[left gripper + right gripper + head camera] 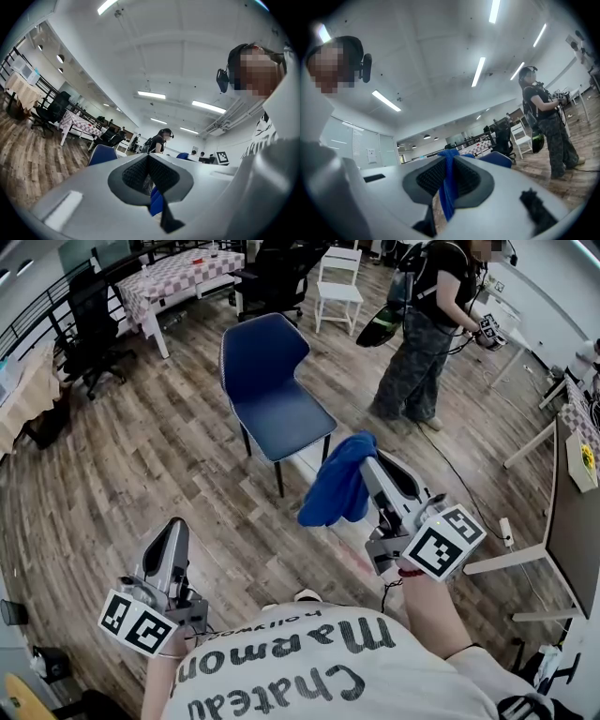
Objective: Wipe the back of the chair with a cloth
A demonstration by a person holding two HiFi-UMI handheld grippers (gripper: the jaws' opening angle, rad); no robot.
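Right tongs [371, 469] closed on a blue cloth [337, 486], one fold pinched between the ribbed pads, the rest draped loose from the tips and clear of the floor. Left tongs [172, 532] shut pad to pad on nothing, held low and well apart from the right pair; a sliver of blue visible past the pads in the left gripper view, beyond them rather than between them, cloth or chair not distinguishable. Ahead of the right tongs and a little to their left, well apart from the cloth: blue chair [281, 413] on dark legs on the wood floor [141, 456], seat turned toward the tongs, back [262, 348] upright on the far side, untouched. Farther out, beyond the chair: counter under a checked cover [183, 273], black office chair [94, 324], white chair [337, 287], and a second person [422, 343] standing off to the right. Step in hand, as judged: approach, with the cloth gripped and wiping not yet begun. Next move, as judged: right tongs carried forward around the seat, hanging cloth laid flat against the back, then stroked across it under light pressure; enough slack below the pads needed for cloth, not tong tips, to meet the shell; left tongs free to steady the chair against sliding.
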